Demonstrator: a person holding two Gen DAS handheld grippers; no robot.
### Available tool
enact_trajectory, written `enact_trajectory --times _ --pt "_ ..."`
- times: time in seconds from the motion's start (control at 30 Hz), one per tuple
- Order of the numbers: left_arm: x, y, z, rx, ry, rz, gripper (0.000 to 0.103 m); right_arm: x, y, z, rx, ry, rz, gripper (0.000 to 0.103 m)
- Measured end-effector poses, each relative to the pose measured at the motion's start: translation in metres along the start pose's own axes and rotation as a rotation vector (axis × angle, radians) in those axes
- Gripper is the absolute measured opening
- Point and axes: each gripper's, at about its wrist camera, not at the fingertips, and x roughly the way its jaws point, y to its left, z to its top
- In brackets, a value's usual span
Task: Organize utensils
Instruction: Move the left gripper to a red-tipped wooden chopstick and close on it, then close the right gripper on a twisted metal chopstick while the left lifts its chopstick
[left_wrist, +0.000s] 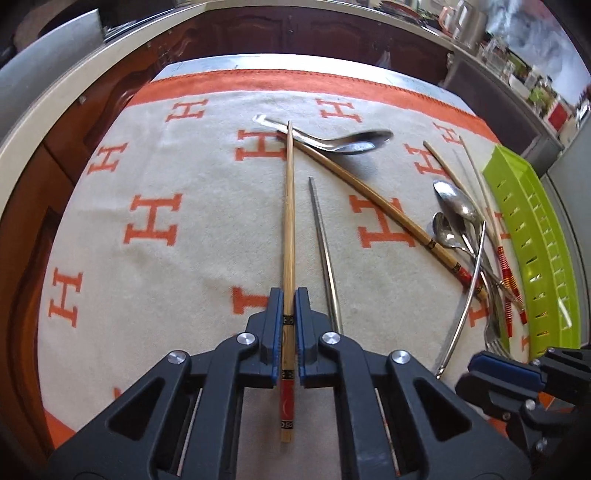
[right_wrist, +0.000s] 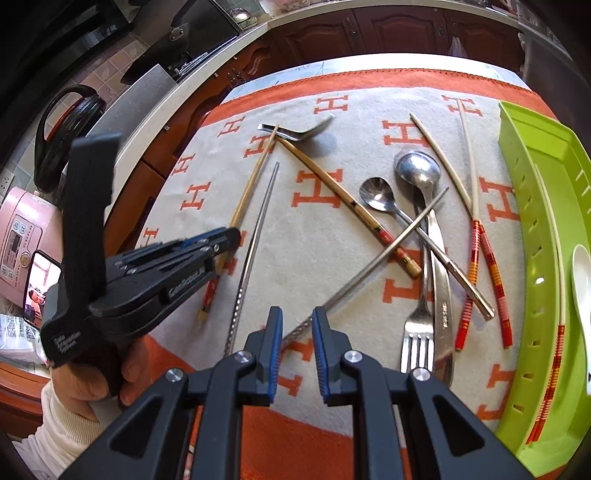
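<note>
Two tools over the blanket-covered worktop (left_wrist: 177, 266): left tool (left_wrist: 289, 299) pinches a bamboo chopstick (left_wrist: 288, 221), its tip on a spoon handle; right tool (right_wrist: 297, 321) hangs spread above scattered cutlery beside the green tray (right_wrist: 532, 236).

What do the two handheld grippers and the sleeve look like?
Both the left gripper and the right gripper are matte black with triangular cut-outs, silver pivot bolts and blue ribbed finger pads. White lettering marks the left body. The sleeve is cream.
</note>
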Motion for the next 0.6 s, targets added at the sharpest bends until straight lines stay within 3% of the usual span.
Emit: enact_trajectory --times 0.27,0.6 --pt "-0.038 0.038 -0.029 -0.14 -0.03 -0.059 0.004 0.017 0.028 0.017 -0.05 -0.005 0.028 0.016" --pt "-0.068 0.07 -0.059 -0.244 -0.062 -0.065 0.004 0.06 0.058 0.017 -0.114 0.041 -0.062 0.016"
